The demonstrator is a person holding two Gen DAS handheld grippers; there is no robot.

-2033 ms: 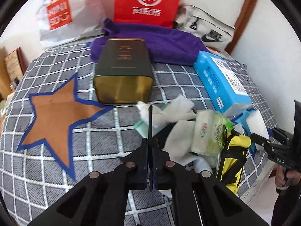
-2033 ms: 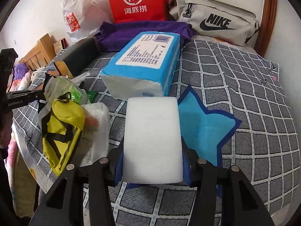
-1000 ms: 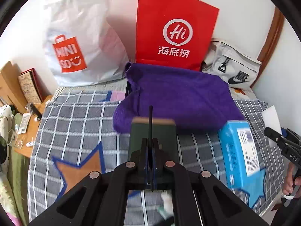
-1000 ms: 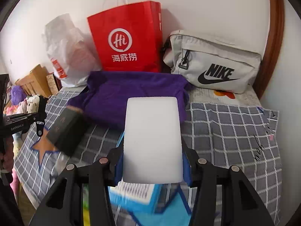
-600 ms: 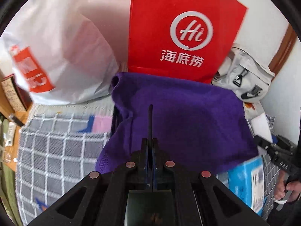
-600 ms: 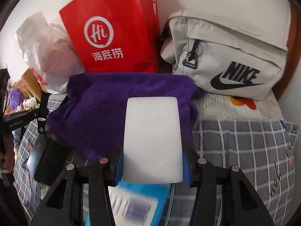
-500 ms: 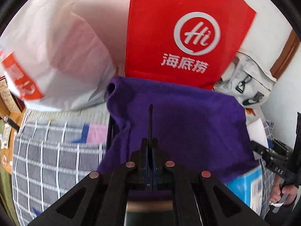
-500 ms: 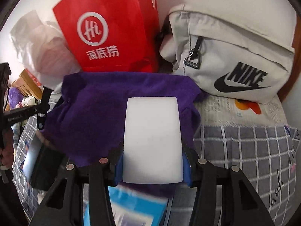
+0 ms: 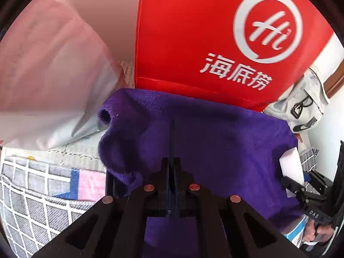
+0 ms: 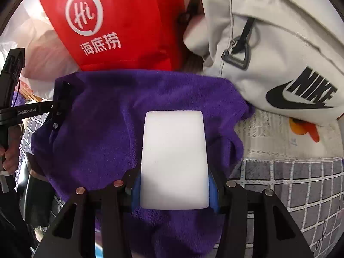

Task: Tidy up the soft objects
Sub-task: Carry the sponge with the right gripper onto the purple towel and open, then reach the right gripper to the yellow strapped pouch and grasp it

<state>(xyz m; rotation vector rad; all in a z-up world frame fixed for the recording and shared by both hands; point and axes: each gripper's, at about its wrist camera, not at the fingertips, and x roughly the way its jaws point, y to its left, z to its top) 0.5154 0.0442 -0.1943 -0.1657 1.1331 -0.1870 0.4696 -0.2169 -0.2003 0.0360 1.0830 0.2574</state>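
Right tongs (image 10: 174,193) clamp a white foam block (image 10: 173,161) by its long sides, above the purple towel (image 10: 103,133) lying ahead on the bed. Left tongs (image 9: 172,193) are pressed together, empty. The block looks light and compressible; a gentle mid-side grip should suffice.

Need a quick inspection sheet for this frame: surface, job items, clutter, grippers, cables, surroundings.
Surface: grey checked bedcover, partly covered.
Job's things: white sponge block clamped over purple towel.
Clutter: red paper bag, grey Nike bag, white plastic bag behind the towel.
Grippers: left gripper jaws closed, empty, above the towel; right gripper shut on the sponge.
Cables: nothing seen.
Surroundings: white wall, wooden trim.
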